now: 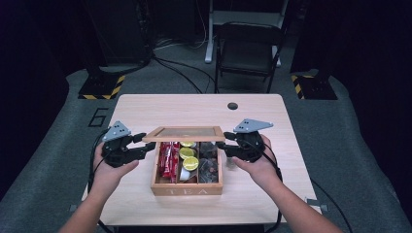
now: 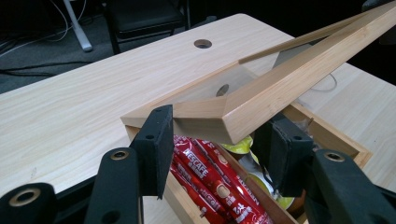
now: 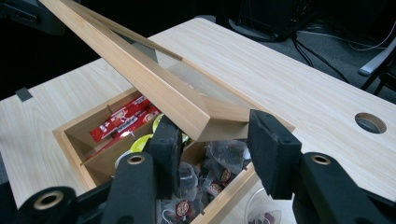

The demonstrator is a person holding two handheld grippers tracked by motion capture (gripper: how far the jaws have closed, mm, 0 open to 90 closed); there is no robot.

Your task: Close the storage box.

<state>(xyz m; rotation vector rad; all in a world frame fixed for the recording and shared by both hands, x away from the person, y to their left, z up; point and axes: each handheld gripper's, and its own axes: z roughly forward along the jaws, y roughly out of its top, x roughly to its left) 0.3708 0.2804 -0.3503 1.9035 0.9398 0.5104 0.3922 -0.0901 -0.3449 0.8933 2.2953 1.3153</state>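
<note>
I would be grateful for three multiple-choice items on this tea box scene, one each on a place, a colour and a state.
1. Where do the red sachets lie in the tea box?
A. left compartment
B. middle compartment
C. right compartment

2. What colour are the round capsule tops?
A. blue
B. yellow
C. white

3. How is the lid?
A. flat shut
B. lying on the table
C. raised, held at both ends

Answers: 1 A, the high view shows them at the left. 2 B, they are yellow. 3 C, the left hand-held gripper and the right hand-held gripper each clamp a lid corner above the box.
</note>
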